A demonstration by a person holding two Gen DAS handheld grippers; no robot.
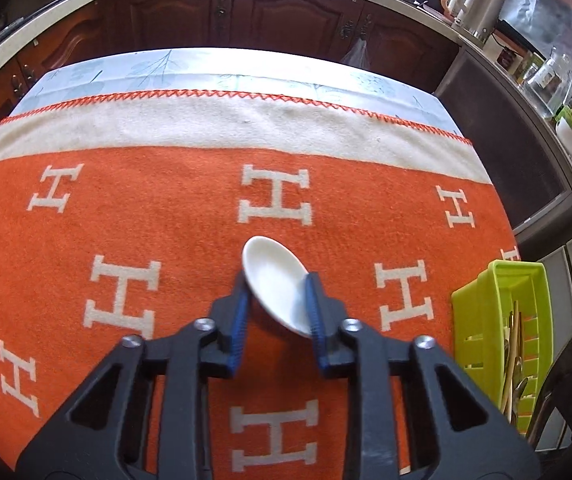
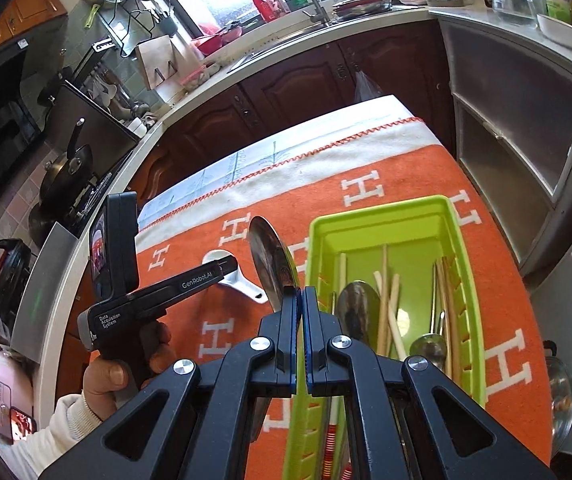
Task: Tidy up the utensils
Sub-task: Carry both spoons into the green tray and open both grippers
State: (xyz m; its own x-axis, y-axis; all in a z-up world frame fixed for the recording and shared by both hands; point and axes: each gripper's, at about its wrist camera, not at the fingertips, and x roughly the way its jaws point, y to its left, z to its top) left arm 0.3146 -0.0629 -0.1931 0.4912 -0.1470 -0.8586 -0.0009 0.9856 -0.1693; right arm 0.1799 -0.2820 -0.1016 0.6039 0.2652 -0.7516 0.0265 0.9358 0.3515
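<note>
My left gripper point(image 1: 277, 292) is shut on the bowl of a white ceramic spoon point(image 1: 275, 284), low over the orange cloth point(image 1: 165, 208); both blue pads press its sides. In the right wrist view that same left gripper point(image 2: 223, 268) reaches in from the left, held by a hand point(image 2: 105, 376), and the white spoon's point(image 2: 245, 288) handle points towards me. My right gripper point(image 2: 300, 292) is shut on a metal spoon point(image 2: 271, 264), whose bowl stands up above the pads just left of the green basket point(image 2: 458, 240). Inside the basket lie chopsticks point(image 2: 388, 308) and other metal spoons point(image 2: 358, 308).
The green basket point(image 1: 482, 292) stands at the table's right edge. A pot lid point(image 2: 562, 384) sits beyond that edge. Dark wood cabinets point(image 1: 245, 12) and a counter ring the table, with a pan point(image 2: 65, 172) on the stove at left and jars point(image 1: 558, 80) at right.
</note>
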